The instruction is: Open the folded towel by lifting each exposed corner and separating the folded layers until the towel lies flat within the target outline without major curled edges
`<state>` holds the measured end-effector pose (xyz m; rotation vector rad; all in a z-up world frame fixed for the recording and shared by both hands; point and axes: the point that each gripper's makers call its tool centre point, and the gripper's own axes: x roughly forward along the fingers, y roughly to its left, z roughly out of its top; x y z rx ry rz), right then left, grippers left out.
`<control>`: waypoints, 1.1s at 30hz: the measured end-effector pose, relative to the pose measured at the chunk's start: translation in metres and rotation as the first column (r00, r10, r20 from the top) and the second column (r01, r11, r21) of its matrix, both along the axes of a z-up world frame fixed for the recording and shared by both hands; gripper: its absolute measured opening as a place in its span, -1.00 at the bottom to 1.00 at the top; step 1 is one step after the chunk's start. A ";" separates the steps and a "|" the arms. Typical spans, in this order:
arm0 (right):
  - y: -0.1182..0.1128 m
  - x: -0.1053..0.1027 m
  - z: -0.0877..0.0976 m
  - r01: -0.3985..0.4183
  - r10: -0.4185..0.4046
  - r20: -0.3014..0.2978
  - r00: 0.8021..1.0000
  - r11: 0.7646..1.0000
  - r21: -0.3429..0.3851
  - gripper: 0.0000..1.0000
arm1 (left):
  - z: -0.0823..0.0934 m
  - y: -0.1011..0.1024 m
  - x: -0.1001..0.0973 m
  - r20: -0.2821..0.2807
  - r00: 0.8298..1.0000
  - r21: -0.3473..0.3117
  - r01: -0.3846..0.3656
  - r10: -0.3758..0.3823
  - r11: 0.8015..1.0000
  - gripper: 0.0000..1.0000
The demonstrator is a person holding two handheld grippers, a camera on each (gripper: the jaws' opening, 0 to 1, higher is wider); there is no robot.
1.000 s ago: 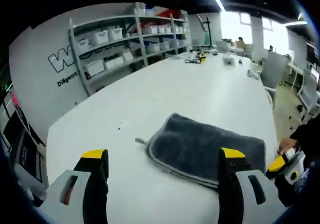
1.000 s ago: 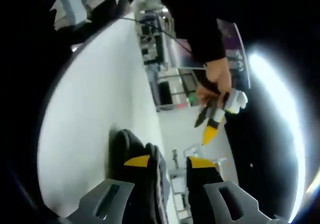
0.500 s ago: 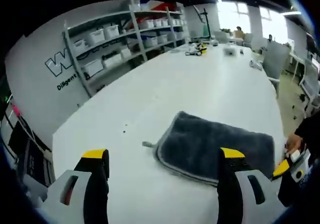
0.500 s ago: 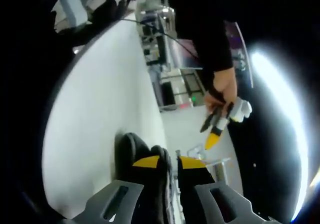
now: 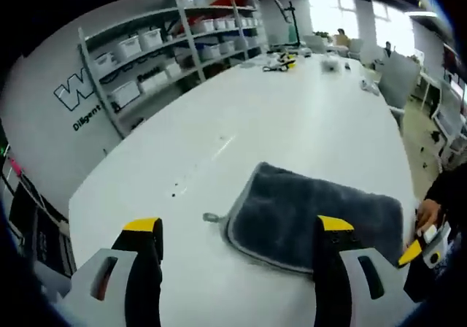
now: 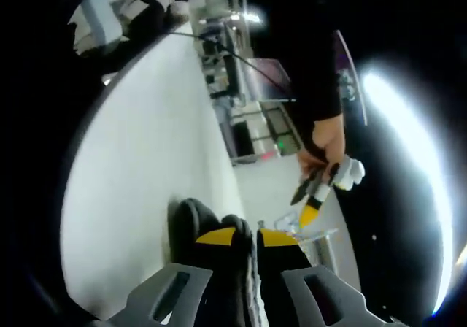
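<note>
Left gripper view looks down on the folded grey towel [image 5: 314, 214], lying flat on the white bench [image 5: 292, 115] toward its near right part, a small loop tag [image 5: 210, 217] poking out at its left corner; the left gripper [image 5: 237, 232] hangs above the bench with its yellow-tipped fingers [image 5: 142, 228] spread wide and holding nothing, one finger over bare bench, the other over the towel's near edge; at the towel's right end the right gripper [image 5: 423, 247] comes in, a person's hand [image 5: 425, 212] on it; behind the bench stands a shelving rack [image 5: 175, 42] stocked with white bins, against a wall with dark lettering [image 5: 76, 97]; small clutter sits at the far end of the bench. Right gripper view, rolled steeply, shows the right gripper's [image 6: 248, 238] fingers drawn nearly together with a dark fold of the towel [image 6: 193, 221] pinched between them at the bench's [image 6: 146, 144] edge; beyond, a dark-sleeved hand [image 6: 325, 141] holds the left gripper [image 6: 312, 206].
</note>
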<state>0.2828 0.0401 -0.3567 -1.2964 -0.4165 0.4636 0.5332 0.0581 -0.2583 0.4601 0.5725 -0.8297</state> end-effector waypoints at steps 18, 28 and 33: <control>0.004 0.001 0.005 -0.012 0.013 -0.007 1.000 1.000 0.017 -0.99 | -0.039 0.013 0.042 -0.266 0.957 -0.370 -0.215 0.118 0.904 0.46; 0.001 0.001 0.003 -0.016 0.017 -0.007 1.000 0.999 0.033 -0.99 | -0.078 0.010 0.028 -0.347 0.929 -0.389 -0.267 0.128 0.882 0.40; -0.002 -0.001 0.002 -0.018 0.018 -0.004 1.000 0.999 0.038 -0.99 | -0.090 0.011 0.034 -0.377 0.917 -0.396 -0.289 0.133 0.871 0.35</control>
